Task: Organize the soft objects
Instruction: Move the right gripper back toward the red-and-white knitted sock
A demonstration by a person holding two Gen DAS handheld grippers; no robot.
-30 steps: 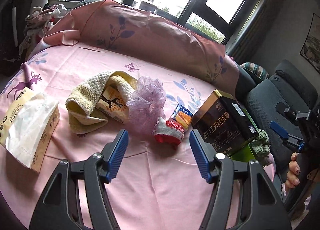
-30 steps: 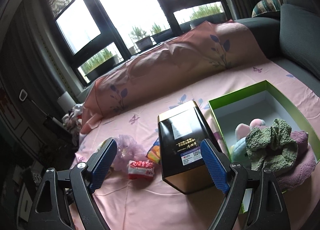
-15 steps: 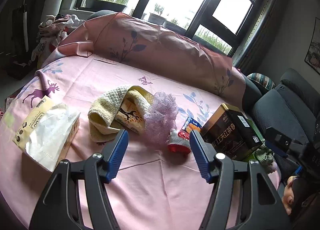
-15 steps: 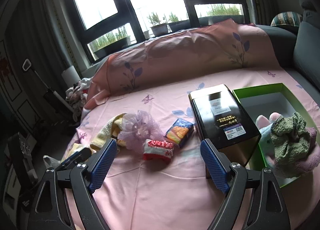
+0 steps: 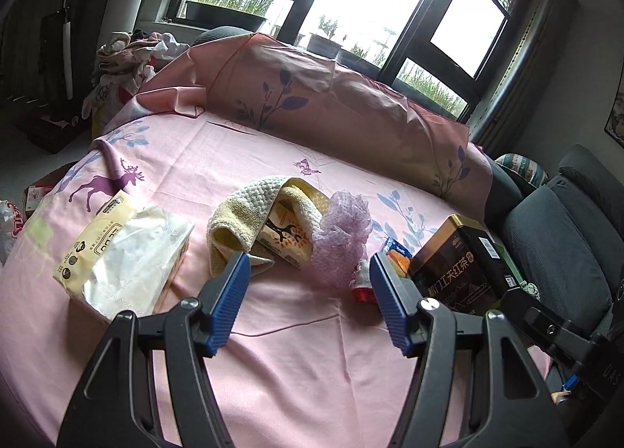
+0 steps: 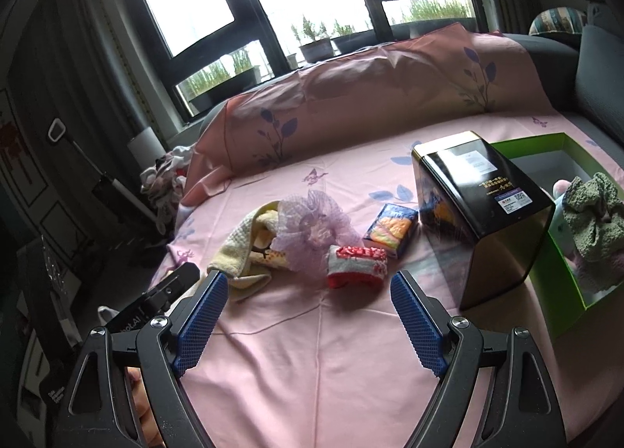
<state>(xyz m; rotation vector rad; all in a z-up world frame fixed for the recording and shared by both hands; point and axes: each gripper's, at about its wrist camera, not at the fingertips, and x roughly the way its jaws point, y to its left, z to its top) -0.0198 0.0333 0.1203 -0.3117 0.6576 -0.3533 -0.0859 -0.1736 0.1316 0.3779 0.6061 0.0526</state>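
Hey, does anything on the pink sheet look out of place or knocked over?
Yes: the black and gold tea tin lies tipped on its side beside the open green box, and the yellow knitted towel is draped crumpled over a small printed carton.

A home living room — a grey sofa (image 5: 553, 253) beside the pink sheet (image 5: 241, 159), potted plants (image 6: 316, 46) behind it.

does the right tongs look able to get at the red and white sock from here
Probably yes. The right tongs stand open and empty, with the red and white sock just ahead, between the lines of the fingers. Only bare pink sheet lies between; the purple mesh pouf sits behind it.
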